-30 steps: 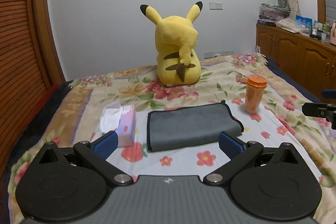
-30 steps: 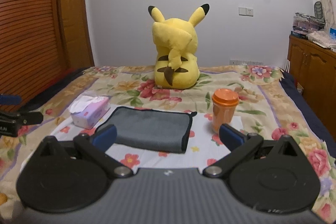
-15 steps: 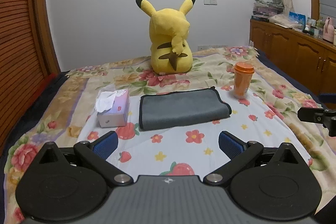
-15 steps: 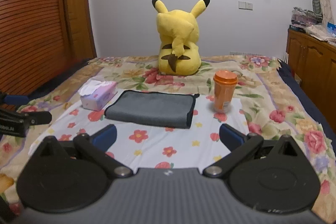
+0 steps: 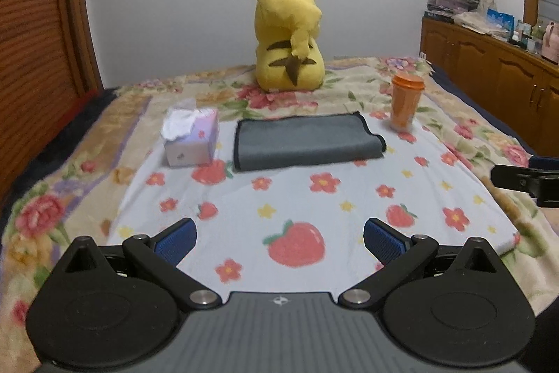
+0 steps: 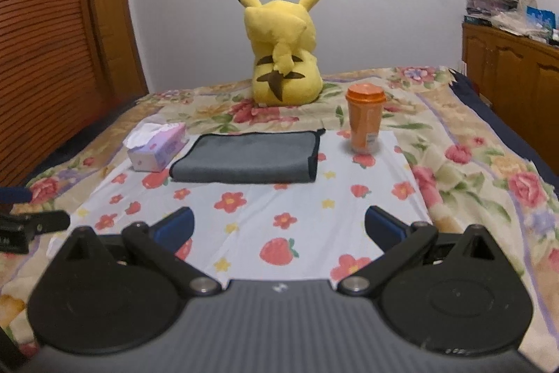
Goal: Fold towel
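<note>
A grey towel [image 5: 307,142] with black trim lies folded flat on the flowered white cloth [image 5: 304,208] on the bed; it also shows in the right wrist view [image 6: 244,158]. My left gripper [image 5: 279,238] is open and empty, held well back from the towel above the cloth's near part. My right gripper [image 6: 279,228] is open and empty too, equally far back. Each gripper's tip shows at the other view's edge: the right one [image 5: 524,179] and the left one [image 6: 31,222].
A tissue box [image 5: 190,138] stands left of the towel, an orange lidded cup [image 5: 405,102] to its right, a yellow plush toy [image 5: 290,34] behind. A wooden slatted door [image 6: 52,41] is on the left, wooden cabinets [image 5: 496,86] on the right.
Both grippers have pulled back from the towel toward the near edge of the bed and stayed open. The towel lies as before.
</note>
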The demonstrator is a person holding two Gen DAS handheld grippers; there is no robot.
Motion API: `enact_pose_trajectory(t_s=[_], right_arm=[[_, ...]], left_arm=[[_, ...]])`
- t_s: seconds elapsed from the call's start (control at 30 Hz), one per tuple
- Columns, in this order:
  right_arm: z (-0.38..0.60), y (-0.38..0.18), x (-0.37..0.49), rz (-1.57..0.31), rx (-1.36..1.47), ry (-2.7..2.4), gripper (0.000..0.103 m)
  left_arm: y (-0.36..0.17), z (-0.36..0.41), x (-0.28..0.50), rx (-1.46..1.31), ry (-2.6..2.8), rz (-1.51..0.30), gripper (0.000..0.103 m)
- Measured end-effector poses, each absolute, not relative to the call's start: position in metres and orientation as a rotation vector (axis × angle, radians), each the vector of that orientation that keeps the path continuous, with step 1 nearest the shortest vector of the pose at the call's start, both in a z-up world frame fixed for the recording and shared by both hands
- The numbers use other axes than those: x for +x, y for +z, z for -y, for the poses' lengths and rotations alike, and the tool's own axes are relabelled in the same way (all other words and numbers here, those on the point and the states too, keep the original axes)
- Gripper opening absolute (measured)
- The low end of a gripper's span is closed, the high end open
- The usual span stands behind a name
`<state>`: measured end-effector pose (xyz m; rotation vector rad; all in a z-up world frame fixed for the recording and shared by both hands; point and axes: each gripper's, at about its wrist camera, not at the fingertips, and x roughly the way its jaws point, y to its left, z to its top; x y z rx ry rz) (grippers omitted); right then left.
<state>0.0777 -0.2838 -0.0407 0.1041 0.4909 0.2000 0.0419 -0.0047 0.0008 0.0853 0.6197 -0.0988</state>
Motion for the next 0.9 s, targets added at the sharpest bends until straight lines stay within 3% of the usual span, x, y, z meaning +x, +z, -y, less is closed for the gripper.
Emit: enact_pose_trajectory(t_s=[0.9], right_arm=[[0.258, -0.065, 0.068, -0.527, -0.016, 0.227, 0.103]], left_arm=[[-0.037, -0.002, 0.031, 0.068, -0.055, -0.636, 0.103]])
